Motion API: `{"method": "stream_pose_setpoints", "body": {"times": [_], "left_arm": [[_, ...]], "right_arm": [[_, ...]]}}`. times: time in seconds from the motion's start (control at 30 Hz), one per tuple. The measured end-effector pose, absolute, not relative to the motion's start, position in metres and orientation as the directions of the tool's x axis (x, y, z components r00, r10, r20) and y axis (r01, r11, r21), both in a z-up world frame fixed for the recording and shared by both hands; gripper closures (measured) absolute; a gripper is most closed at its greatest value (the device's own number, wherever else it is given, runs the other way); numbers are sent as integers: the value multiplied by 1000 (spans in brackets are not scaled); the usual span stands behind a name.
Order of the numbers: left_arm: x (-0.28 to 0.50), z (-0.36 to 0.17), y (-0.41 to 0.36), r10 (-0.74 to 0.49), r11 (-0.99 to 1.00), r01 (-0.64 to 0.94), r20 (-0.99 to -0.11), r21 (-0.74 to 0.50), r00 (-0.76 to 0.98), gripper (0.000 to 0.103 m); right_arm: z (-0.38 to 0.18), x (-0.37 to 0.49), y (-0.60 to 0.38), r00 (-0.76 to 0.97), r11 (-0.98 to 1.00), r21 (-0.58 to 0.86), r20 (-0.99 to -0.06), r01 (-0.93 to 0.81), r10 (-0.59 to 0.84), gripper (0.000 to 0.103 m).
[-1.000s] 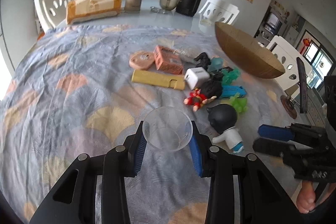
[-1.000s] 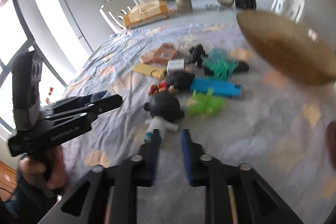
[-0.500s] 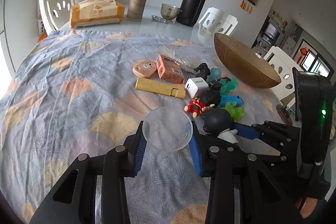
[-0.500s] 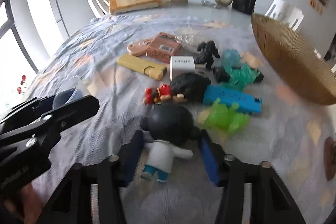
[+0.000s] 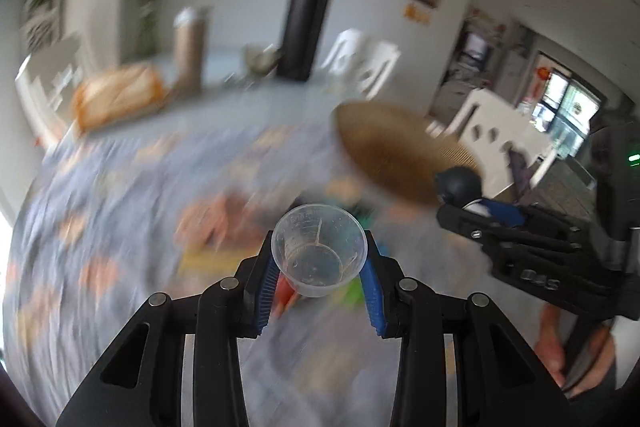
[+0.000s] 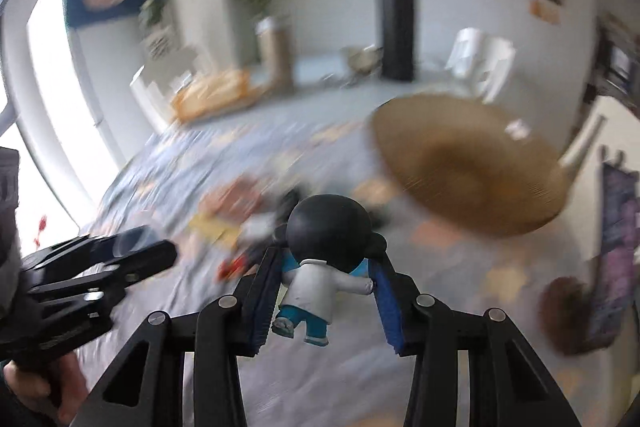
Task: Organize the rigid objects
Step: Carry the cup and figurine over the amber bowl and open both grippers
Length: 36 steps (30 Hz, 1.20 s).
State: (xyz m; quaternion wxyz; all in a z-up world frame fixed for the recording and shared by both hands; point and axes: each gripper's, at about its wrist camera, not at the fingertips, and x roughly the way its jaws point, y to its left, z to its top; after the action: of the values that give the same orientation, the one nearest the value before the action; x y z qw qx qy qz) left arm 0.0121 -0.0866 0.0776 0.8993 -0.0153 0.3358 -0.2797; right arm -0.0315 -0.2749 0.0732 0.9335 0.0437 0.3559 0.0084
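Blurred by motion, a living room with white walls, framed pictures and white chairs surrounds the desk point(image 5: 120, 211), which is spread with a blue-grey cloth patterned in orange and yellow. The left tool point(image 5: 320, 271) is clamped on a clear plastic cup point(image 5: 319, 250), its blue pads pressing the cup's sides and its mouth tipped toward the camera, off the cloth. The right tool point(image 6: 326, 283) grips a small figurine point(image 6: 324, 251) with a round black head, white coat and blue trousers, pinched at the body and outstretched arm, also clear of the cloth. Beyond both tools lies a smeared cluster of small toys and boxes point(image 6: 236, 207) on the cloth; individual pieces cannot be told apart. Further right a wide brown woven bowl point(image 6: 472, 171) sits on the desk. At the far edge stand a tall black flask point(image 6: 394, 15), a beige tumbler point(image 6: 274, 51), a metal bowl point(image 6: 362, 57) and an orange-wrapped tissue pack point(image 5: 116, 99).
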Motion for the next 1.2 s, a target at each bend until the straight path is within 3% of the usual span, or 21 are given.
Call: {"method": "stream_pose_setpoints", "body": {"times": [0.13,0.5,0.53,0.6,0.67,0.87,1.03,1.2], "left_arm": [[56,103,-146,-571,796,563,-585,-222,576,68],[110,50,-237,-584,761,599,-665,-248,465,68],[113,46,-241,-585,754,606,-679,-253,444,64],[117,45,-243,-585,750,606,-696,-267,417,40],[117,50,-233,-587,759,590,-681,-276,437,31],[96,89,-166,-618,772,545,-588,-327,522,31],[55,104,-99,-518,851,455,-557,-260,650,31],[26,75,-38,-372,928,303,-586,-216,720,31]], "right_arm": [[88,-6,-324,733,982,103,-679,159,-47,59],[48,43,-365,626,967,89,-775,239,-83,59],[45,45,-365,616,967,71,-782,244,-97,59],[44,46,-365,604,967,26,-785,255,-139,59],[51,43,-365,614,964,-16,-768,266,-182,56],[99,1,-366,721,960,-9,-658,280,-216,45],[113,-30,-347,776,983,80,-626,165,-79,43],[93,-40,-302,770,991,131,-635,25,65,41]]}}
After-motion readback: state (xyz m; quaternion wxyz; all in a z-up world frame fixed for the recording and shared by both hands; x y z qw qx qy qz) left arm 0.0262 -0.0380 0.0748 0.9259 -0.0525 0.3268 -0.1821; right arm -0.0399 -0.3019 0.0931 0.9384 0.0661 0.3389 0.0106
